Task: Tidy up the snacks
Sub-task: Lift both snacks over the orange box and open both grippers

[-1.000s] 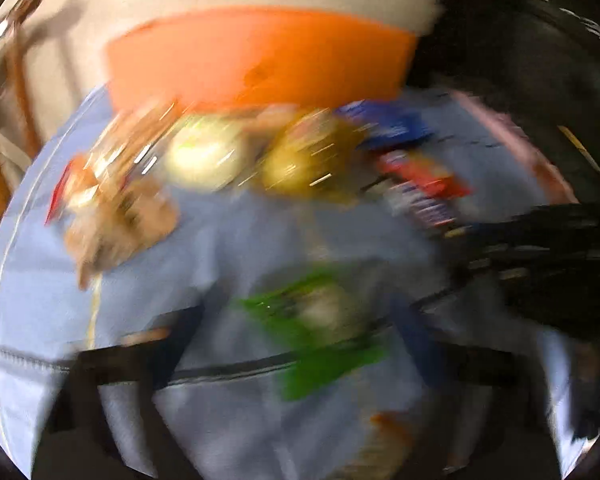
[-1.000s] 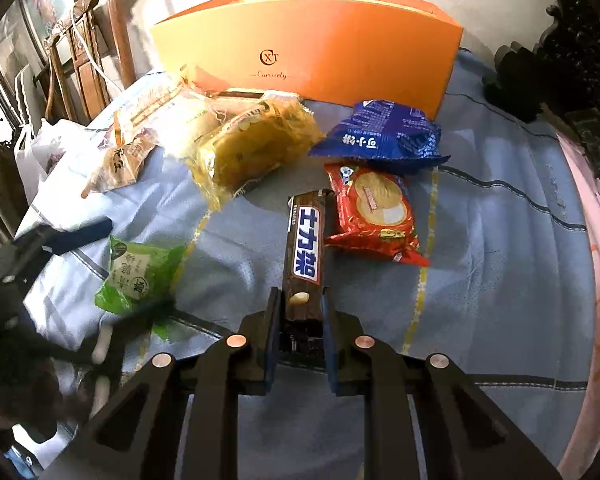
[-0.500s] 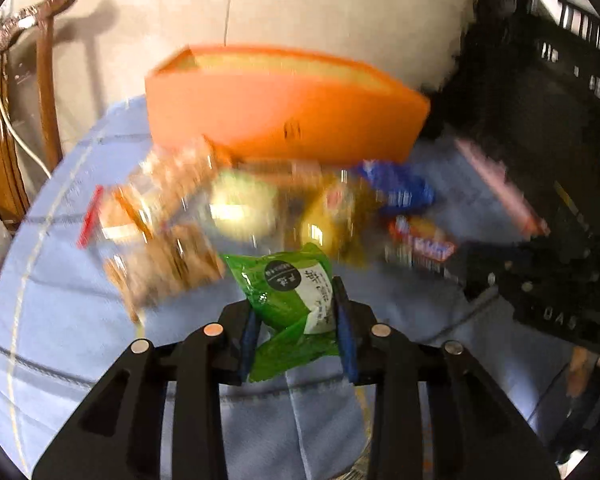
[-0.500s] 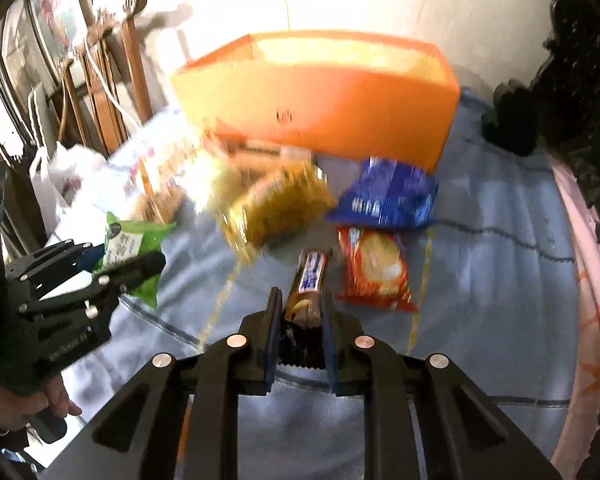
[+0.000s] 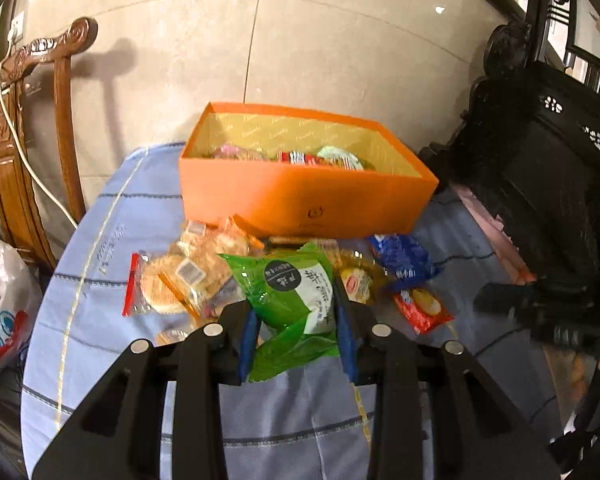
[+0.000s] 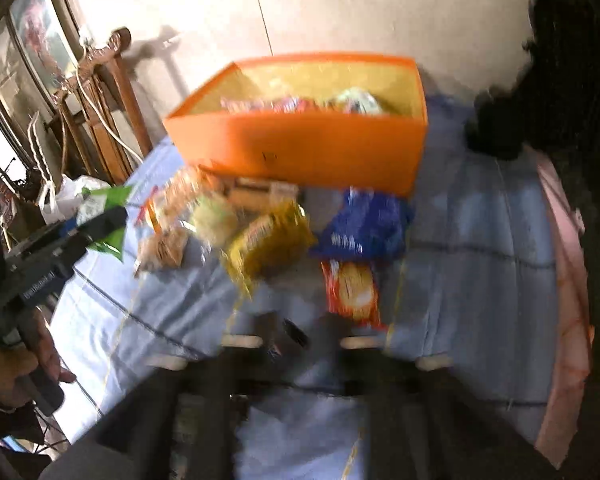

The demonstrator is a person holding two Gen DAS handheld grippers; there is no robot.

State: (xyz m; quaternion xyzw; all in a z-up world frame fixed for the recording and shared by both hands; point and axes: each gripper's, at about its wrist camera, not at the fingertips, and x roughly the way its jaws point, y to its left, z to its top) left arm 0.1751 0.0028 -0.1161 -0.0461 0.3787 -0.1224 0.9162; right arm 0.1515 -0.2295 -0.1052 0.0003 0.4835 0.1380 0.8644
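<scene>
Orange box (image 5: 308,200) partly filled; several snack packs left on bench (image 5: 100,300).
L gripper (image 5: 296,320) fingers pinch green pack (image 5: 296,300), raised short of box. R view only, blurred: R gripper (image 6: 300,336) fingers opening, contents unclear; L view alone shows box contents sharp.

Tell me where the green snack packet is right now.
The green snack packet is gripped in the left gripper, above the blue tablecloth, short of the orange box.
</scene>
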